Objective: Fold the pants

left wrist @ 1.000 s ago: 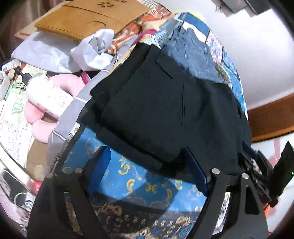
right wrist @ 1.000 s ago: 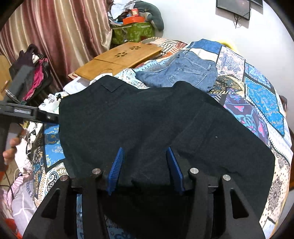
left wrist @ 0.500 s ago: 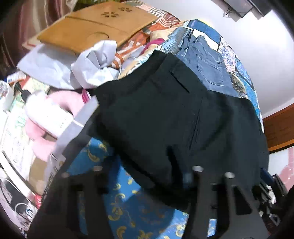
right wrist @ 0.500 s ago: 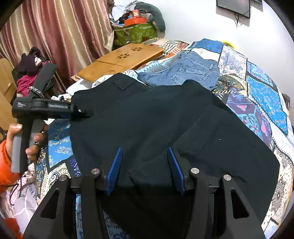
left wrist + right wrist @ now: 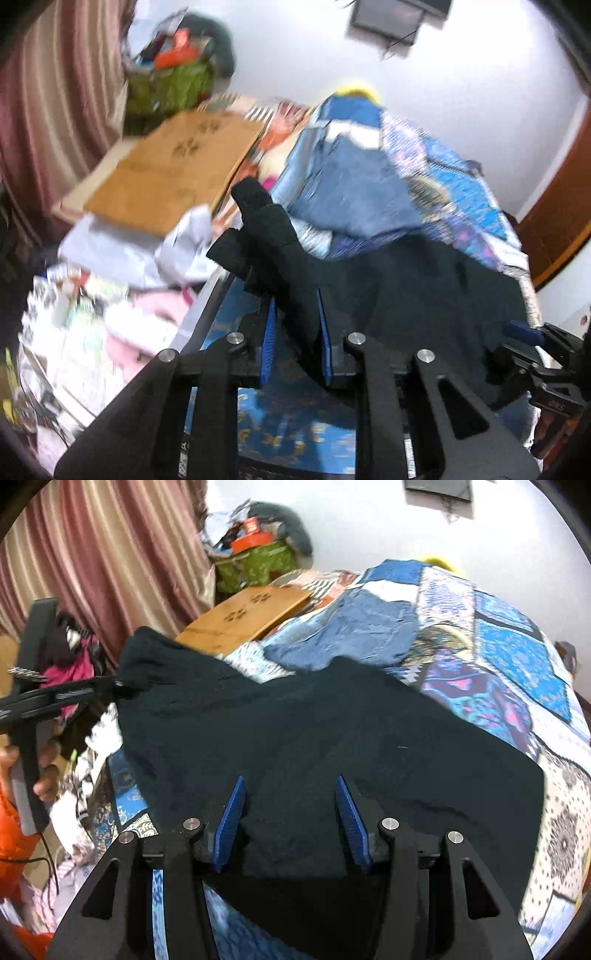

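Note:
Black pants (image 5: 314, 731) lie spread on a patchwork bedspread (image 5: 517, 657). My left gripper (image 5: 295, 332) is shut on a bunched corner of the black pants (image 5: 273, 236) and holds it lifted, the cloth standing up past the blue pads. From the right wrist view the left gripper (image 5: 110, 686) pinches that corner at the left, raised above the bed. My right gripper (image 5: 290, 812) has its jaws apart, with the near edge of the pants between the blue pads; whether they grip the cloth does not show. It also appears at the left wrist view's right edge (image 5: 524, 332).
Blue jeans (image 5: 354, 627) lie on the bed behind the black pants. A wooden lap table (image 5: 243, 616) sits at the far left of the bed. White cloth, a pink item and clutter (image 5: 110, 295) lie beside the bed. Curtains (image 5: 92, 554) hang at the left.
My left gripper closed on the left corner of the black pants and lifted it up off the bed. My right gripper stayed at the near edge, its jaws unchanged.

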Tool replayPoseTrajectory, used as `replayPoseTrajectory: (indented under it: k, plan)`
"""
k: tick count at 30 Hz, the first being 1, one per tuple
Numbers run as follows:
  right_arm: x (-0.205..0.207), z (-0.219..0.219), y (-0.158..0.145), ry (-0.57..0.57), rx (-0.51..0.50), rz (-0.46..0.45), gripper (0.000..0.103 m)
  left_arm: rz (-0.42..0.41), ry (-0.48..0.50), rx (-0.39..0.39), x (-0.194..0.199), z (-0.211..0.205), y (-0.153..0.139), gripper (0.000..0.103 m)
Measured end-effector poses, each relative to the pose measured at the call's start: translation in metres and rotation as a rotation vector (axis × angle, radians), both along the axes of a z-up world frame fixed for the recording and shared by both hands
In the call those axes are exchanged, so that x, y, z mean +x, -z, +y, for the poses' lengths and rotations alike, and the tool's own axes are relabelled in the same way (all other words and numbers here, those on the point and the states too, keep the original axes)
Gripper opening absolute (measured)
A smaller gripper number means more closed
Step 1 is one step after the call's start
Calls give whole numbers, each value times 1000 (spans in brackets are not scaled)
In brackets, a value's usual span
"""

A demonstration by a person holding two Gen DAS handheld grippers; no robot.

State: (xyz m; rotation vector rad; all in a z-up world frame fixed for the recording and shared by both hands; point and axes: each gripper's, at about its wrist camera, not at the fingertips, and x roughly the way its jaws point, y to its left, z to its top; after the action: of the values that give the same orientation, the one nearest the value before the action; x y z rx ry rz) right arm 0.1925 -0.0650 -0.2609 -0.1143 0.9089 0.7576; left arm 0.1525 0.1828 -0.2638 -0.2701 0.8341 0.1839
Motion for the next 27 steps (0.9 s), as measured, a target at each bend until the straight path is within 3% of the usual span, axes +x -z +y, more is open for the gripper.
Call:
replayPoseTrajectory:
  k: [8,12,15,17,21,27]
  plan:
    - [-2,-89,-15,194,11,-35,47,-116,123,55,11,-52,-59,17]
    - [-1,-135,-1,305,-15,-4,47,-142,199,46,26,-82,-80,15]
    - [2,-163,24,369,-26,79,47,-141,256,54,40,-106,-87,14]
    - [3,-174,39,379,-22,128,47,-127,301,54,51,-125,-89,13]
    - [3,-185,56,394,76,194,48,-107,371,87,66,-162,-92,12]
    - [1,-180,58,377,93,165,48,-77,510,125,85,-227,-94,11]
